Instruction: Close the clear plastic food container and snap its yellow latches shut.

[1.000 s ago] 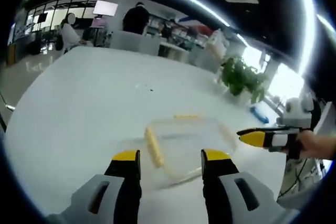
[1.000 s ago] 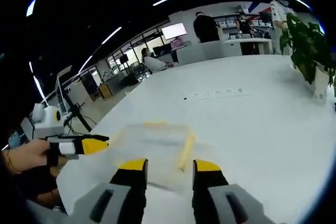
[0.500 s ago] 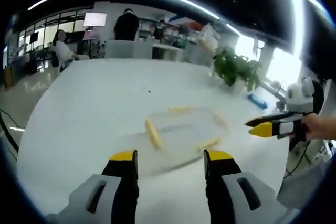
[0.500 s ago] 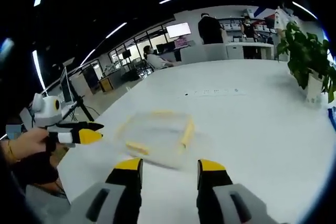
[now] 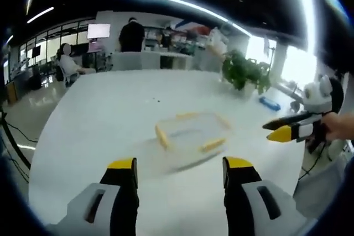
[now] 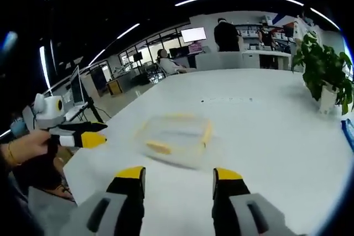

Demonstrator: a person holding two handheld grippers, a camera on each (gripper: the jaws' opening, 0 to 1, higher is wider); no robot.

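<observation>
A clear plastic food container [image 5: 189, 134] with yellow latches [image 5: 161, 136] lies flat on the white table [image 5: 99, 109], lid on; it looks blurred. In the left gripper view my left gripper [image 5: 180, 172] stands open a short way before it, nothing between its yellow-tipped fingers. The right gripper [image 5: 285, 131] comes in from the right, held by a hand, off the container's right side. In the right gripper view the container [image 6: 176, 137] lies ahead of my open right gripper [image 6: 178, 182], and the left gripper [image 6: 77, 135] shows at the left.
A potted plant [image 5: 243, 75] [image 6: 326, 75] stands at the table's far right side, a small blue object [image 5: 271, 103] near it. People [image 5: 131, 32] and desks are far behind. A sleeve shows at lower left in the right gripper view.
Both grippers have drawn back from the container, which now looks smaller and farther ahead in both views. Both stay open.
</observation>
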